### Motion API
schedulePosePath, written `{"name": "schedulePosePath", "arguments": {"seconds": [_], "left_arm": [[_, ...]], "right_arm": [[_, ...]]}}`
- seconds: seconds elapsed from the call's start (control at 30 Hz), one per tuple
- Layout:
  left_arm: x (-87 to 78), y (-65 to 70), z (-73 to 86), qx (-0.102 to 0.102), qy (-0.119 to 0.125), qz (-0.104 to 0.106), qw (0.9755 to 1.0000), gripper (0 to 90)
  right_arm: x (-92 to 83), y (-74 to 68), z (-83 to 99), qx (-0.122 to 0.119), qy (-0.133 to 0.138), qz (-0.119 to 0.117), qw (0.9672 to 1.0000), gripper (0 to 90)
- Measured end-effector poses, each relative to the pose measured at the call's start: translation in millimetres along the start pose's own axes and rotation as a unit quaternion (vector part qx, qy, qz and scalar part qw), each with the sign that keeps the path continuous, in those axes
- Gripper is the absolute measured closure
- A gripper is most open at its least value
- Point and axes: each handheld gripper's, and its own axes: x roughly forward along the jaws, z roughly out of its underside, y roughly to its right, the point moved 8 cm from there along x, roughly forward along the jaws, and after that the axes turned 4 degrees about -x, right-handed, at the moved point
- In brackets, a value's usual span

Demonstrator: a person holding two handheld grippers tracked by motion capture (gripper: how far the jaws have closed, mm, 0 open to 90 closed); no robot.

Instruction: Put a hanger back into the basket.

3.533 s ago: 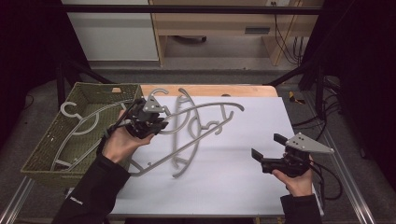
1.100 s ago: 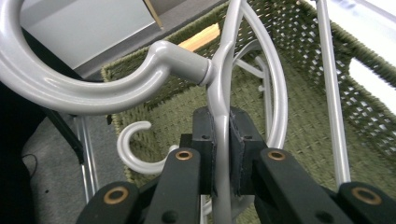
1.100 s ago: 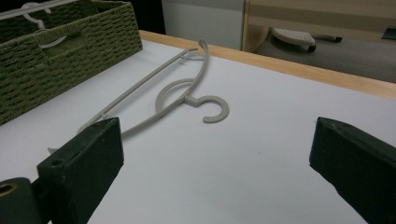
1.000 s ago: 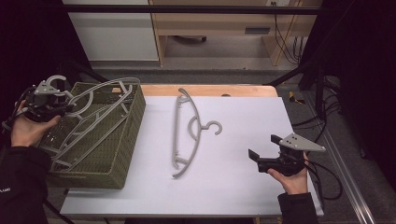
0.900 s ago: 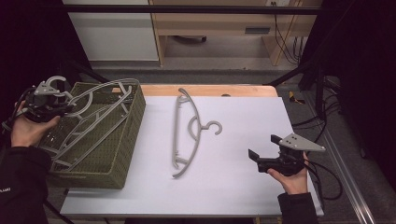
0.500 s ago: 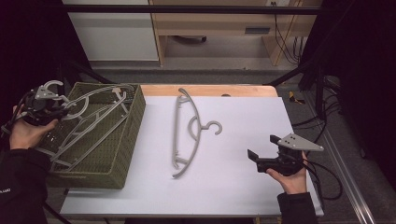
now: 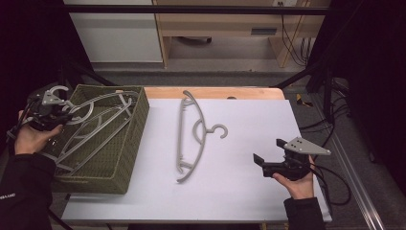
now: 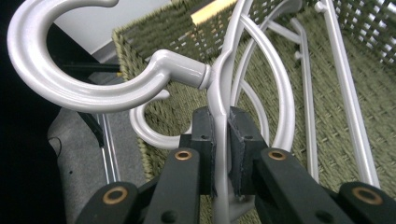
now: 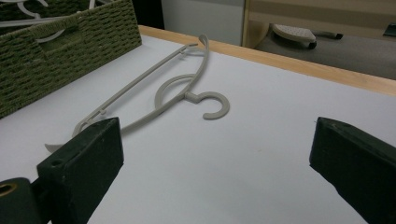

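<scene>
Left gripper view: grey plastic hanger (image 8: 219, 93), one piece, held by the left gripper (image 8: 220, 140), whose two black jaws are clamped tight on the thin frame just below the neck where the hook joins. Location: over the left rim of the woven green basket (image 7: 136, 103), hook (image 8: 56, 60) outside and above the rim, body slanting down into the basket across another hanger (image 7: 91, 143) of the same kind lying inside. Second loose item: matching hanger on table (image 7: 191, 139), flat on the white tabletop (image 7: 249, 191), between basket and right gripper (image 7: 268, 165), hook pointing toward the right side. Right gripper: jaws spread wide, nothing between them, resting low near the front right of the table, well apart from that hanger. Handling, as judged: light, rigid moulded plastic, smooth and somewhat slippery; long and unbalanced, so likely to swing or pivot in a narrow pinch. Thin bars could snag on the basket weave or tangle with the hanger beneath. Best hold: at the neck or the upper frame close to it, near the balance point, as at present; the hook curve is rounder and would probably roll between the pads.
</scene>
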Motion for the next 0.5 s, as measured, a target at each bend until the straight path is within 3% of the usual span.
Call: {"name": "schedulePosePath", "arguments": {"seconds": [0.23, 0.5], "left_arm": [[-18.5, 0.0, -15.8, 0.007, 0.037, 0.005, 0.9993, 82.2], [-15.8, 2.1, -21.1, 0.01, 0.043, 0.007, 0.999, 82.2]], "right_arm": [[1.2, -1.4, 0.3, 0.002, -0.001, -0.002, 1.0, 3.3], [0.5, -0.3, 0.3, -0.001, 0.0, -0.001, 1.0, 3.3]]}}
